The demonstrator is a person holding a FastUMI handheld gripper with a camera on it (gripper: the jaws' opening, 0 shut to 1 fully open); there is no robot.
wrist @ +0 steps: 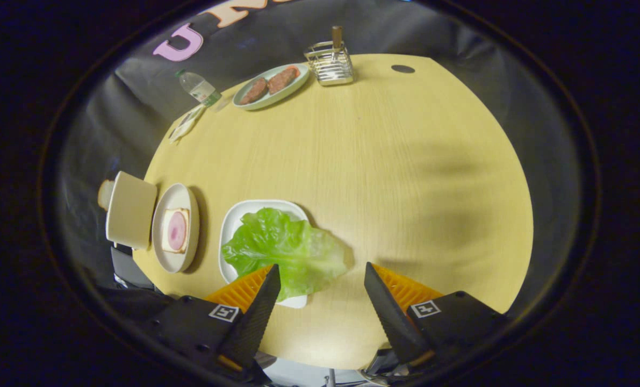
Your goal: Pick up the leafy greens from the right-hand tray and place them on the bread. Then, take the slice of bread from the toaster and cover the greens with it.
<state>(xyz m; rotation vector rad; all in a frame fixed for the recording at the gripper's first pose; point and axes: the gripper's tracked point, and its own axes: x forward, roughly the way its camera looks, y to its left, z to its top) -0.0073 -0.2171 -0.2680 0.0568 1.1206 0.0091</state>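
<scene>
Task at start. Gripper [322, 290] fingers spread, empty, hovering over table. Leafy greens [285, 250] on white tray [231, 223], lower centre. Bread [175, 230] on plate at left, uncovered. Toaster [130, 209] far left, untouched.
</scene>
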